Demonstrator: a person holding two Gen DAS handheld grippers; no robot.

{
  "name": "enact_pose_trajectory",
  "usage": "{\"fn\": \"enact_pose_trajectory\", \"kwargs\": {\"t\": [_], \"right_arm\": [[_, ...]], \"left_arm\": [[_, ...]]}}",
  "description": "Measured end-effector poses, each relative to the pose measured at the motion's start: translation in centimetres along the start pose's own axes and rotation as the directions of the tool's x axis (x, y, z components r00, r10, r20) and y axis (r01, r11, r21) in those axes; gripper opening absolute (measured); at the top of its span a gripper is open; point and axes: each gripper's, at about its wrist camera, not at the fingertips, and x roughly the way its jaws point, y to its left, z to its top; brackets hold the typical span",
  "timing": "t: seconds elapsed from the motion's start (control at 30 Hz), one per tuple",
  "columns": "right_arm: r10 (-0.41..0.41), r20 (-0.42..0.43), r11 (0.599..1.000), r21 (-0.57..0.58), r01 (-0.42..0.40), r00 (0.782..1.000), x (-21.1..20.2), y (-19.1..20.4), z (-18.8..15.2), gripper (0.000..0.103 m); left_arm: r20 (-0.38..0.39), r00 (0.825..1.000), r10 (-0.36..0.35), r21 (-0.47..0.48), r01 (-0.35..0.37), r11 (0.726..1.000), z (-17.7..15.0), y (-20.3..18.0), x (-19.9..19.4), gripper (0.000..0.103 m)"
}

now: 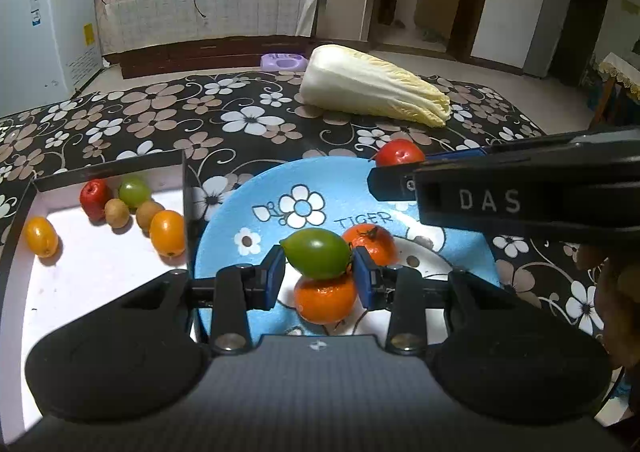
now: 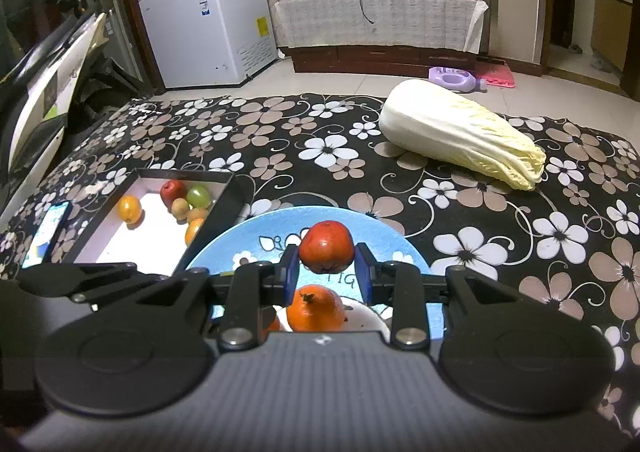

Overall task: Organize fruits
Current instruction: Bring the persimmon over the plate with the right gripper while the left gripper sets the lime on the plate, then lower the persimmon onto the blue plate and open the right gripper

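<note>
Far left, the white tray (image 1: 100, 264) held six fruits bunched at its back wall, front floor bare, its black right wall touching the blue plate (image 1: 240, 212). Your left gripper (image 1: 319, 272) clamped a green fruit (image 1: 316, 258) above two oranges (image 1: 326, 300); your right gripper (image 2: 327, 266) pinched a red fruit (image 2: 326, 246) over the plate. Cabbage (image 1: 372, 86) lay well behind.

Matt black plastic claw bodies, left claw (image 1: 319, 272) and right claw (image 2: 327, 268), with smooth blue pads (image 1: 276, 272). Glossy green fruit (image 1: 316, 258) and red fruit (image 2: 326, 246); glossy blue plate (image 1: 240, 212); flower-printed cloth over the desk (image 2: 320, 148); shiny metal screws (image 2: 236, 334).
</note>
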Motion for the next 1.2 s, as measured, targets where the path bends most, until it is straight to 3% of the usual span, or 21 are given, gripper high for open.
{"fn": "enact_pose_trajectory", "kwargs": {"t": [0.43,0.9,1.0,1.2], "right_arm": [[-0.001,0.002,1.000,0.011,0.001,1.000,-0.1,-0.5,0.1,0.033],[-0.004,-0.007,1.000,0.015,0.004,1.000,0.7,0.0,0.1,0.033],[-0.004,-0.011,1.000,0.012,0.004,1.000,1.0,0.2,0.1,0.033],[0.000,-0.019,1.000,0.009,0.000,1.000,1.5,0.6,0.2,0.033]], "left_arm": [[0.033,0.999,-0.025,0.055,0.024,0.998,-0.1,-1.6,0.2,0.044],[0.059,0.997,-0.042,0.046,0.039,0.998,0.0,-0.8,-1.2,0.044],[0.060,0.997,-0.042,0.042,0.040,0.998,0.0,-0.5,-1.4,0.050],[0.072,0.997,-0.042,0.036,0.039,0.999,0.1,-0.1,-2.0,0.051]]}}
